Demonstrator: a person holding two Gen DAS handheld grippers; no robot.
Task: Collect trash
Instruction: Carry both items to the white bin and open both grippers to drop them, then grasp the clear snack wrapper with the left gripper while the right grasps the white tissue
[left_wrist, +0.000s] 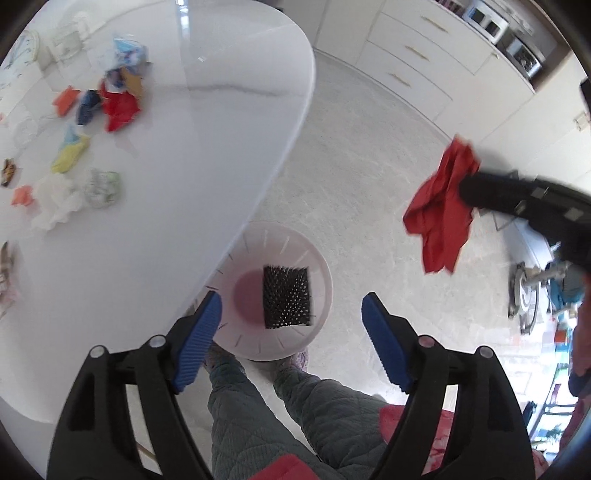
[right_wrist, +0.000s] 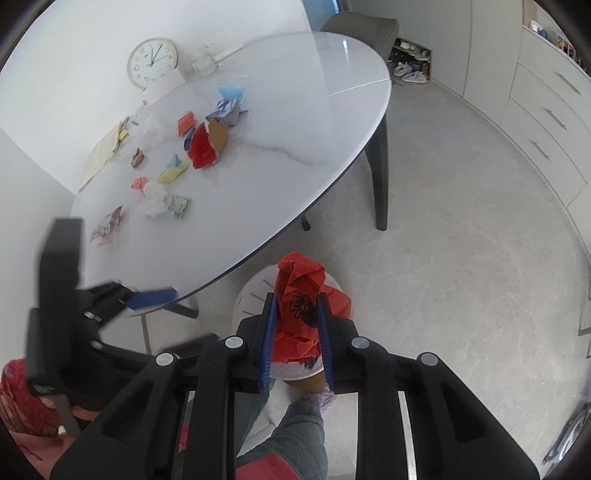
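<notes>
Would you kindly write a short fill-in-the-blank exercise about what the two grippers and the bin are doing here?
The right gripper is shut on a crumpled ___ wrapper.
The left gripper is ___ and holds nothing.
The white bin stands on the ___ beside the table.

Missing words: red; open; floor

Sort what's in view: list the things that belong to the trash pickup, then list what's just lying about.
Job:
red wrapper in the right gripper
white bin
left gripper, open
red scrap, yellow scrap, white crumpled plastic on the table

Lying about:
clock
chair
shoes
</notes>
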